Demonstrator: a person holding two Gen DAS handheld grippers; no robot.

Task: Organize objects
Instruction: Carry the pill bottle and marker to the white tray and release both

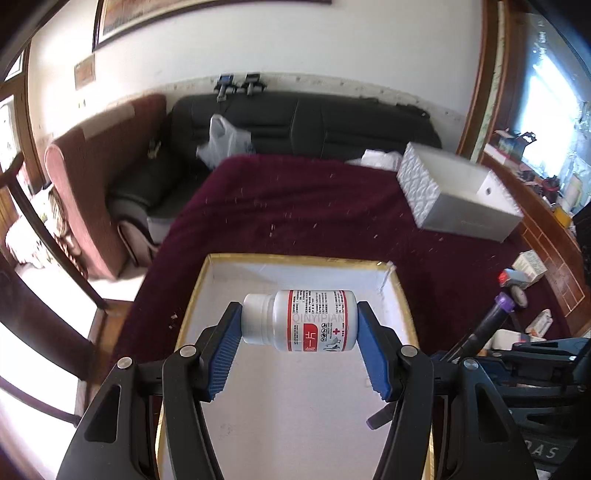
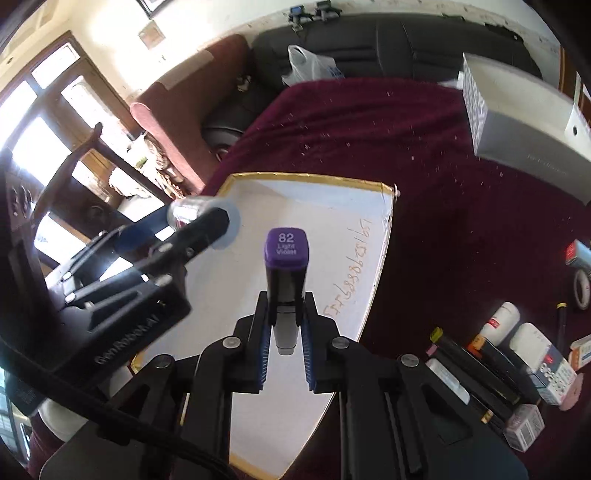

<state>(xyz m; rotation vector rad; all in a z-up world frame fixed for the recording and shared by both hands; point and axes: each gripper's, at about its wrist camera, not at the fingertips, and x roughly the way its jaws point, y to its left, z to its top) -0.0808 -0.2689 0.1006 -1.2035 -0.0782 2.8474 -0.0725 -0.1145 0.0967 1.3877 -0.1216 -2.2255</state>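
My left gripper [image 1: 299,321] clamped a white pill bottle [image 1: 300,320] above the white tray [image 1: 236,266] at lower centre; my right gripper [image 2: 286,325] pinched a purple-capped marker [image 2: 286,266].

White wall [image 1: 229,40] with a framed picture [image 1: 192,11] above a black leather sofa [image 1: 306,122] — a maroon armchair [image 1: 92,177] stands beside it. Bright windows [image 2: 40,147] in dark wooden frames admit strong daylight. Maroon cloth [image 1: 295,214] covers the work surface.

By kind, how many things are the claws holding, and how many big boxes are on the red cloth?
pill bottle: 1
purple marker: 1
big boxes: 2, the gold-rimmed box and the grey box
Total: 4
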